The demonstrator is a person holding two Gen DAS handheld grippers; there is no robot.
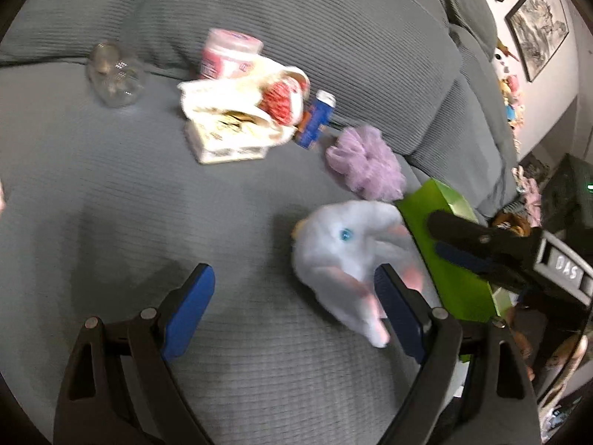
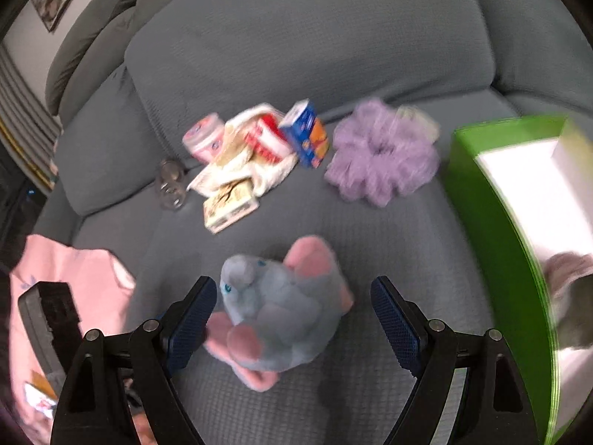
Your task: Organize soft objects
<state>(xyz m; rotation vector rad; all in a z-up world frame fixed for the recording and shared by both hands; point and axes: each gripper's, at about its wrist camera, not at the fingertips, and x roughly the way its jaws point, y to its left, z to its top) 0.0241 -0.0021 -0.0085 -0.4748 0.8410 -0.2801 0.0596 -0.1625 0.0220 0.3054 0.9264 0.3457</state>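
A grey plush elephant (image 2: 281, 307) with pink ears lies on the grey sofa seat (image 2: 370, 259). My right gripper (image 2: 294, 317) is open around it, the left pad by one ear and the right pad well apart. In the left wrist view the elephant (image 1: 344, 252) lies by the right finger of my left gripper (image 1: 292, 311), which is open with only seat fabric between its pads. My right gripper (image 1: 441, 235) reaches in there from the right. A purple mesh puff (image 2: 381, 152) sits behind the elephant. A green box (image 2: 493, 200) with a white inside stands at the right, with something soft in it.
At the back of the seat lies a pile: pink jar (image 2: 205, 141), white cloth bag (image 2: 244, 170) with a red can, blue carton (image 2: 307, 133), cream box (image 2: 229, 204), glass jar (image 2: 170, 185). Pink fabric (image 2: 70, 282) fills the lower left. The sofa backrest (image 2: 315, 37) rises behind.
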